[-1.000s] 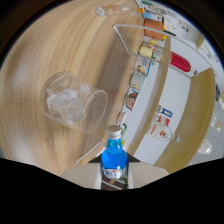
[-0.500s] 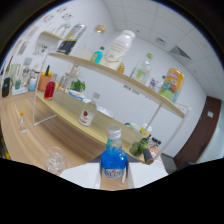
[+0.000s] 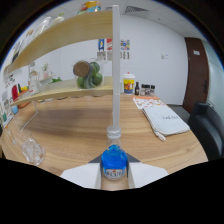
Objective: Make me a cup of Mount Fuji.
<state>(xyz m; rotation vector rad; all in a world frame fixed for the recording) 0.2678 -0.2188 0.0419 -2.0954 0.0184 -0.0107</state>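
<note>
A small bottle of blue liquid [image 3: 114, 160] with a clear neck and cap stands upright between my fingers [image 3: 80, 176], and my gripper [image 3: 114, 175] is shut on it. A clear empty glass [image 3: 32, 150] sits on the wooden table [image 3: 75, 125], ahead of the fingers and well to the left of the bottle. Beyond the bottle rises the thin white post [image 3: 115, 70] of a shelf unit.
The two-level wooden shelf [image 3: 60, 92] runs along the left with bottles and a round brown and green item [image 3: 87, 75]. A yellow-lidded tub [image 3: 129, 84] and small jars [image 3: 145, 90] stand at the table's far side. A white folded cloth [image 3: 165, 120] and black chair [image 3: 207, 127] are right.
The view has swung round with the blue bottle still held: from looking down on the table, to the shelf, to facing the shelf's end post. The glass now lies to the lower left.
</note>
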